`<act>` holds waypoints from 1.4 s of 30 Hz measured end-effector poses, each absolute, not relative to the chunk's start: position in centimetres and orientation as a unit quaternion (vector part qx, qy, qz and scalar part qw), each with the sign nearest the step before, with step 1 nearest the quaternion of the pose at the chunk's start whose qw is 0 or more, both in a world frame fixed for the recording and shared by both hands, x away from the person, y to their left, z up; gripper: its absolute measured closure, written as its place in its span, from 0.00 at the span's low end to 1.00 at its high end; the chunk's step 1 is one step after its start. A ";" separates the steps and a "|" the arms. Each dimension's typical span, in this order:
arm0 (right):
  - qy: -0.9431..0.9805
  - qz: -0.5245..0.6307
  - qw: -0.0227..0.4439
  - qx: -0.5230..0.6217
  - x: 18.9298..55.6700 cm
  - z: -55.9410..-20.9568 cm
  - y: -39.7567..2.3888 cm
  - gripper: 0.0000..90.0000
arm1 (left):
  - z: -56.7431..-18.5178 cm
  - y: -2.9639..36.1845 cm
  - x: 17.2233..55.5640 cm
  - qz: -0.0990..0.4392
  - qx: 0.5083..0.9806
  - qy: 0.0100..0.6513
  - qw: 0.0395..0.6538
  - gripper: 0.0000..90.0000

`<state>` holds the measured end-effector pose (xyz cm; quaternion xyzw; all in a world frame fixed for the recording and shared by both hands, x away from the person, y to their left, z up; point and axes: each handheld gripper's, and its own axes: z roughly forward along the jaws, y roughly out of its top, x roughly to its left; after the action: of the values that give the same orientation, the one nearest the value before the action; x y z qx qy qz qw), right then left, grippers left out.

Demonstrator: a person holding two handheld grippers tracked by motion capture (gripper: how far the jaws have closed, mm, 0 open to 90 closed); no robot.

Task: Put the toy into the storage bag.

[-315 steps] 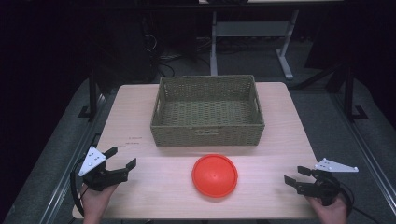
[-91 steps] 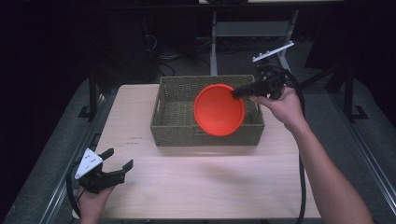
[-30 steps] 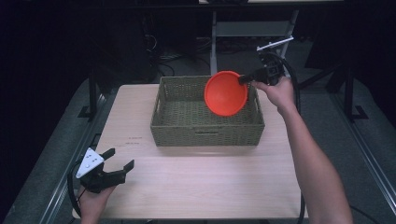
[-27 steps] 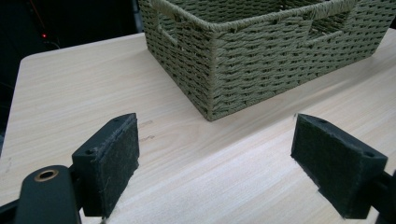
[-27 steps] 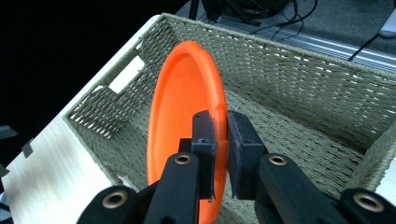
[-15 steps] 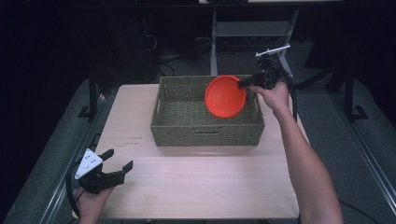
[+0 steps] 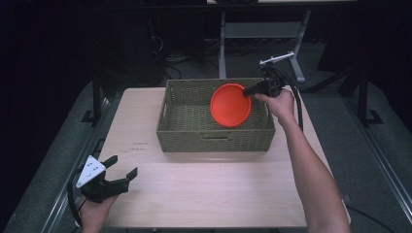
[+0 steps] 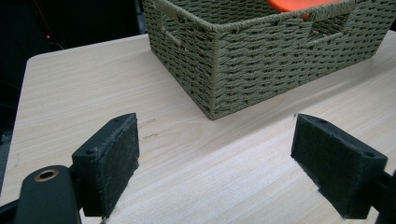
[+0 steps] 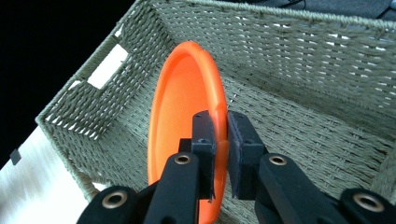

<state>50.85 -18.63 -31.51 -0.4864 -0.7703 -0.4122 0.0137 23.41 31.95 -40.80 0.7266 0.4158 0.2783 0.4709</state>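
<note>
Clamped on the rim of the orange plate [image 9: 187, 126], the jaws of my right gripper [image 9: 219, 140] pinch its edge from both sides, one pad on the inner face and one on the outer. I hold the plate on edge, nearly upright, inside the woven basket [image 7: 214, 138]. In the high view the plate [image 7: 230, 105] hangs in the basket's right half, near its right wall, with my right gripper [image 7: 252, 90] coming over that wall's top edge. Whether the plate's lower rim already touches the basket floor I cannot tell; its bottom is hidden behind the near wall.

My left gripper [image 7: 114, 175] rests on the table [image 7: 204, 194], well apart from the basket, off its near left corner. Its jaws stand wide open with nothing between them, and its own view looks past both pads [image 8: 112, 163] at the basket's corner [image 8: 243, 60].

I judge the step in hand to be the placing: the plate is over its spot in the basket but not yet let go. The next move, as I read it, calls for tipping the plate towards the basket's middle so it lies flat on the floor, lowering until it is borne, then opening my right jaws and drawing them up clear of the right wall. Let go while on edge, the plate might roll or lean against the wall.
</note>
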 end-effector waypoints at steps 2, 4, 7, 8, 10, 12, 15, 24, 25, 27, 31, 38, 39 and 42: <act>-0.770 -0.411 0.013 -0.487 50.9 -31.6 -18.6 0.91 | -40.8 32.0 23.4 0.278 0.725 0.416 0.472 0.16; -0.770 -0.409 0.015 -0.489 50.9 -31.8 -18.6 0.91 | -40.8 32.0 23.4 0.280 0.725 0.416 0.473 0.16; -0.773 -0.405 0.014 -0.488 50.9 -32.0 -18.5 0.91 | -40.8 32.0 23.5 0.279 0.725 0.416 0.473 0.16; -0.774 -0.402 0.013 -0.488 50.9 -32.1 -18.4 0.91 | -40.8 32.0 23.4 0.278 0.725 0.416 0.472 0.16; -0.776 -0.401 0.013 -0.486 50.9 -32.1 -18.3 0.91 | -40.8 32.0 23.4 0.279 0.725 0.416 0.473 0.16; -0.778 -0.399 0.013 -0.485 50.9 -32.2 -18.1 0.91 | -40.7 32.0 23.4 0.280 0.724 0.416 0.474 0.16; -0.781 -0.394 0.010 -0.485 50.9 -32.4 -17.8 0.91 | -40.7 32.0 23.4 0.281 0.723 0.417 0.474 0.16; -0.788 -0.382 0.007 -0.483 51.0 -33.3 -16.8 0.91 | -40.7 32.0 23.4 0.280 0.724 0.415 0.474 0.16; -0.788 -0.382 0.007 -0.483 51.0 -33.3 -16.8 0.91 | -40.7 32.0 23.4 0.280 0.724 0.415 0.475 0.16; -0.789 -0.376 0.009 -0.486 51.0 -33.5 -16.8 0.91 | -40.6 32.0 23.4 0.280 0.723 0.416 0.474 0.16; -0.792 -0.363 0.005 -0.490 51.1 -34.0 -16.7 0.91 | -40.6 32.0 23.3 0.281 0.724 0.416 0.474 0.16; -0.801 -0.346 0.004 -0.489 51.1 -34.8 -16.5 0.90 | -40.6 32.0 23.4 0.281 0.724 0.415 0.474 0.16; -0.802 -0.344 0.003 -0.489 51.2 -34.9 -16.5 0.90 | -40.6 32.0 23.4 0.281 0.723 0.416 0.474 0.16; -0.804 -0.341 0.003 -0.487 51.2 -35.0 -16.3 0.90 | -40.6 32.0 23.4 0.280 0.723 0.417 0.475 0.16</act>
<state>51.19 -16.27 -34.97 -0.4869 -0.8041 -0.3410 0.0032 23.37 31.99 -40.63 0.7231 0.4166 0.2799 0.4746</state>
